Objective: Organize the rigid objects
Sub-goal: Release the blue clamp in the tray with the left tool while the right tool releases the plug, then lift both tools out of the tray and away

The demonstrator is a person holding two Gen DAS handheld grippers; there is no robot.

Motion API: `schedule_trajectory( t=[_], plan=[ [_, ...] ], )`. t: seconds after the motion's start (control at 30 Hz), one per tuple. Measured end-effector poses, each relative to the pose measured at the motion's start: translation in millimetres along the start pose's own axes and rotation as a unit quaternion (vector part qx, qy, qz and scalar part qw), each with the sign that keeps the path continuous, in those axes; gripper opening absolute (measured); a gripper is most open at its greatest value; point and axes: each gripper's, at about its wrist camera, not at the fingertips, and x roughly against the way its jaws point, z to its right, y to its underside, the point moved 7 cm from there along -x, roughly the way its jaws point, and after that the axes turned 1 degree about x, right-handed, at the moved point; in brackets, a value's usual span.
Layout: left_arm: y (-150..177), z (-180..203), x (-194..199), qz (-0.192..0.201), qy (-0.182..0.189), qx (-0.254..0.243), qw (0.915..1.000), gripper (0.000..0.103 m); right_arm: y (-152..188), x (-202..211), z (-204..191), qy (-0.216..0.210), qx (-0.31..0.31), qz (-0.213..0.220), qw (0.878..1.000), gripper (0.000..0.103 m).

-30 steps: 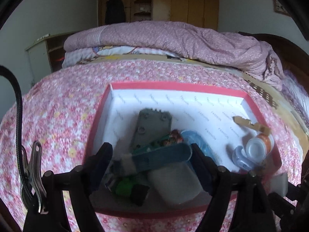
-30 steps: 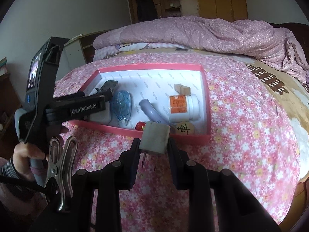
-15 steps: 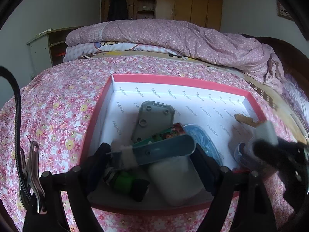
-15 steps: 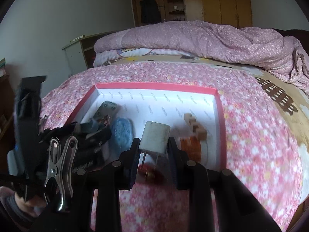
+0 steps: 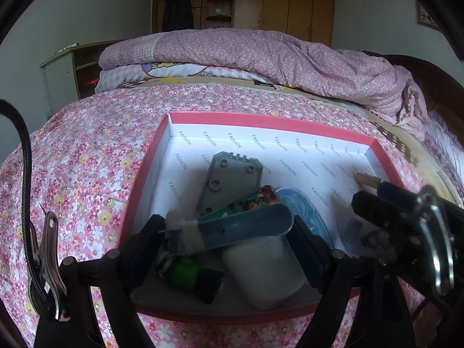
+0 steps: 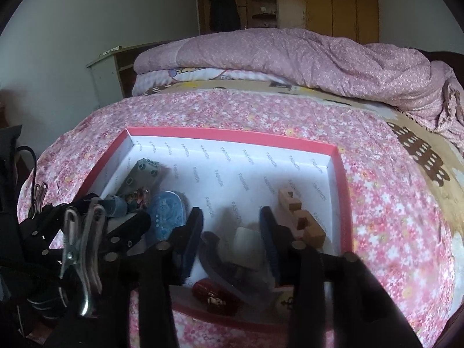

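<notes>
- Tongs first: your right gripper is opening right now, and the white plug block sits loose between its two sides, low in the red box. The pads do not look like they press on it.
- Your left gripper stands wide. A blue flat tool lies across the gap between its pads. I cannot tell if the pads squeeze it or if it just rests there.
- Right under the left tongs sit a white bottle and a green toy. A bit ahead of them lies a grey plate, with a clear blue tape holder off to their right.
- Just to the right of the right tongs lies a wooden block. Below them, near the front wall of the box, are a curved grey piece and a small red thing.
- Watch out: the plug may land on the curved grey piece and tip over or slide, because that spot is bumpy and full.
- If you pull the right tongs back too low, a pad could catch the plug and drag it out over the front wall.
- Your two tongs are close side by side over the box. Swing one sideways and they could bump, and that could knock the blue tool loose.
- The box sits on a soft flowery bedspread, so a hard push down could tilt it and make things roll.
</notes>
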Motion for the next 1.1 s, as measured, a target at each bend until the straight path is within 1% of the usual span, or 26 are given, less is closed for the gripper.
schedule_trajectory(
  t=[0.03,0.1,0.27,0.4,0.5,0.57,0.63,0.7,0.9,1.0,1.1],
  plan=[
    [-0.2,-0.1,0.3,0.000,-0.002,-0.001,1.0000,0.088,0.3,1.8,0.8,0.000,-0.002,0.002,1.000,0.054],
    [-1.6,0.1,0.8,0.000,-0.007,-0.005,1.0000,0.088,-0.3,5.4,0.2,-0.001,-0.004,0.008,1.000,0.058],
    [-3.5,0.5,4.1,0.003,-0.015,-0.011,0.9998,0.088,-0.1,13.2,-4.6,-0.008,-0.001,0.015,1.000,0.058],
    [-6.1,-1.8,12.0,0.005,-0.013,-0.007,0.9999,0.088,1.0,20.8,-6.2,-0.010,-0.002,0.019,1.000,0.058],
    [-7.8,-2.4,20.3,0.003,-0.005,-0.002,1.0000,0.088,1.4,29.8,-5.2,-0.017,-0.007,0.025,1.000,0.058],
    [-8.7,-2.6,27.5,0.004,-0.004,0.000,1.0000,0.088,2.3,37.4,-4.0,-0.019,-0.010,0.028,0.999,0.059],
    [-8.9,-2.2,35.8,0.007,-0.004,-0.001,1.0000,0.088,3.3,43.5,-2.8,-0.019,-0.015,0.031,0.999,0.062],
    [-8.0,-1.5,44.7,0.010,-0.006,-0.001,0.9999,0.088,6.1,51.8,-2.3,-0.019,-0.019,0.033,0.999,0.064],
    [2.6,-0.2,68.7,0.011,-0.005,-0.003,0.9999,0.088,21.7,71.9,-2.1,-0.025,-0.026,0.030,0.999,0.064],
    [12.2,2.6,77.4,0.011,-0.004,-0.011,0.9999,0.088,33.5,80.4,-2.3,-0.020,-0.022,0.029,0.999,0.064],
    [23.9,6.7,84.9,0.004,0.000,-0.018,0.9998,0.088,46.4,85.0,-0.8,-0.010,-0.023,0.018,1.000,0.065]
  ],
)
